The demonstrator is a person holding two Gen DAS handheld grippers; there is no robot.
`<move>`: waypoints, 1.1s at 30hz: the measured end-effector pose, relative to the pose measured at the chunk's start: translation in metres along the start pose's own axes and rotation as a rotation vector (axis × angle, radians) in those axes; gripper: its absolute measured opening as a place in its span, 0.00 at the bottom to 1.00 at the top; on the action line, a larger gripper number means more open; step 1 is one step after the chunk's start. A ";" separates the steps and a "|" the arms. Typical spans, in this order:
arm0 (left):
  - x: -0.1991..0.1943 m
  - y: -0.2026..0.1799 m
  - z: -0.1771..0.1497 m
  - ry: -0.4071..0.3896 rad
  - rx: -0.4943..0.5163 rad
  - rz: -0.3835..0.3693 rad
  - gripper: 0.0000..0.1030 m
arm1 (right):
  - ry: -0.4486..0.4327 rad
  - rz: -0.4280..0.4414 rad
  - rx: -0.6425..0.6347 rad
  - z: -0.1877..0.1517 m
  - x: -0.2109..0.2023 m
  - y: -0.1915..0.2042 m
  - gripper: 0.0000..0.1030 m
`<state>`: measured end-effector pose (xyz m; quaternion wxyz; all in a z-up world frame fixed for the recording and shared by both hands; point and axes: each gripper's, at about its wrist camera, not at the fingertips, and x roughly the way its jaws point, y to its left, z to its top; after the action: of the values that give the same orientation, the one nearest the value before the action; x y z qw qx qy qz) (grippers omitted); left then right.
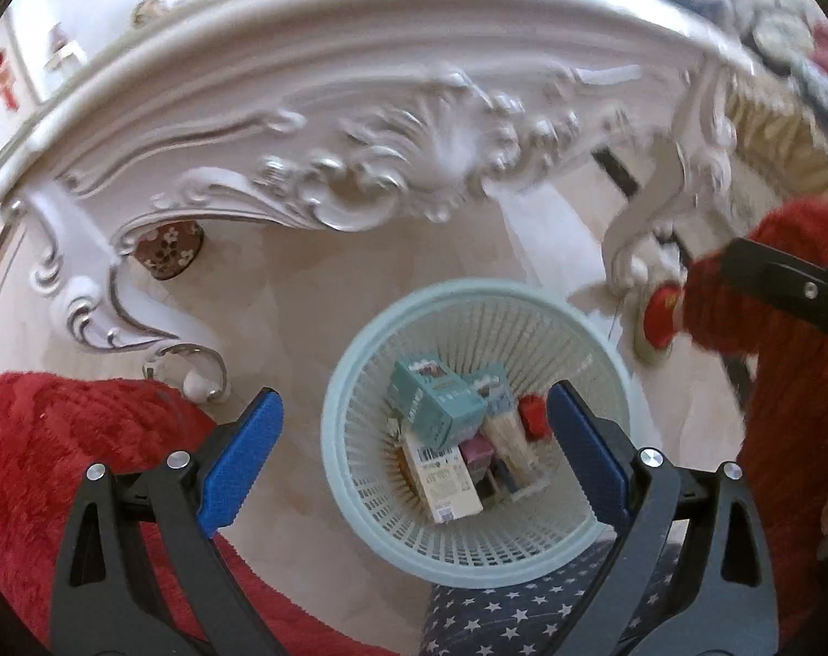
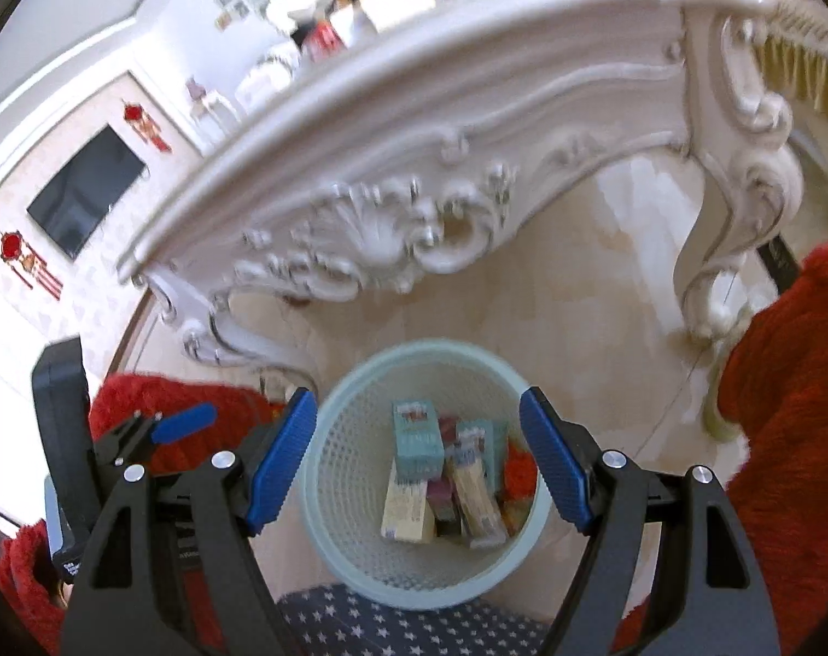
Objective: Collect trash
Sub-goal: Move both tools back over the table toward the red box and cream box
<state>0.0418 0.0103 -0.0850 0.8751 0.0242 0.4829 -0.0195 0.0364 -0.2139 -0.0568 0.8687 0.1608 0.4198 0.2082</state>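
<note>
Holding cartons (image 1: 438, 410), mesh bin (image 1: 359, 361); left claw (image 1: 414, 421), right claw (image 2: 417, 454) released, empty.

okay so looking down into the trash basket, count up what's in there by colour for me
In the pale blue basket, as far as the pile shows:
Teal cartons: 2, one on top, one beside it
Cream boxes: 2, one flat, one long
Pink or purple carton: 1
Red pieces: 1
Total: 6 visible; more may be hidden underneath.
</note>
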 end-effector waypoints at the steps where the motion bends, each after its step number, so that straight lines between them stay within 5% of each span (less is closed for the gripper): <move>1: -0.010 0.008 0.002 -0.029 -0.036 -0.005 0.92 | -0.036 -0.010 -0.008 0.004 -0.008 0.002 0.71; 7: -0.053 0.051 0.034 -0.099 -0.207 -0.020 0.92 | -0.228 -0.091 -0.037 0.046 -0.049 0.020 0.81; 16: -0.075 0.101 0.186 -0.247 -0.292 0.110 0.92 | -0.269 -0.154 -0.116 0.178 0.003 0.060 0.85; 24: -0.020 0.118 0.363 -0.278 -0.358 0.110 0.92 | -0.153 -0.206 -0.139 0.314 0.101 0.090 0.85; 29: 0.046 0.135 0.450 -0.153 -0.471 0.029 0.92 | -0.091 -0.277 -0.086 0.360 0.151 0.085 0.85; 33: 0.093 0.140 0.484 -0.068 -0.535 0.013 0.92 | -0.075 -0.338 -0.075 0.373 0.184 0.084 0.85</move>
<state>0.5076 0.1197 0.0972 0.8663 -0.2053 0.4411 0.1136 0.4174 -0.0890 0.0814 0.9118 0.0632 0.4000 0.0683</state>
